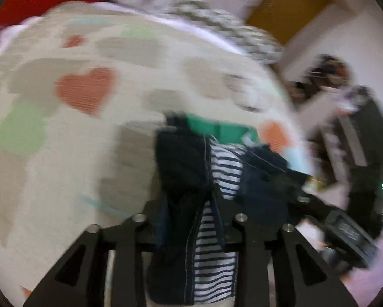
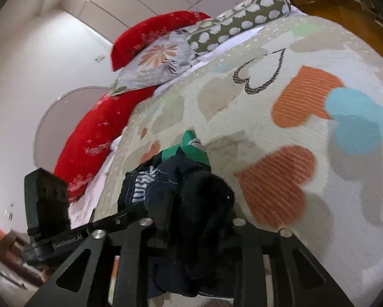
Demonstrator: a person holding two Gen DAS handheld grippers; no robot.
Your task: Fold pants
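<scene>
The pants are dark navy with a blue-and-white striped lining. They hang bunched up over the heart-patterned bedspread. A green piece of cloth shows at their far end. My left gripper is shut on the cloth, whose folds hide the fingertips. In the right wrist view the same pants fill my right gripper, which is shut on them. There the green cloth pokes out beyond. Each gripper shows in the other's view, the right gripper and the left gripper, close together on the bundle.
Red pillows, a floral pillow and a dotted bolster lie at the head of the bed. A wooden door and dark bags stand beyond the bed's right edge. The bedspread is open around the pants.
</scene>
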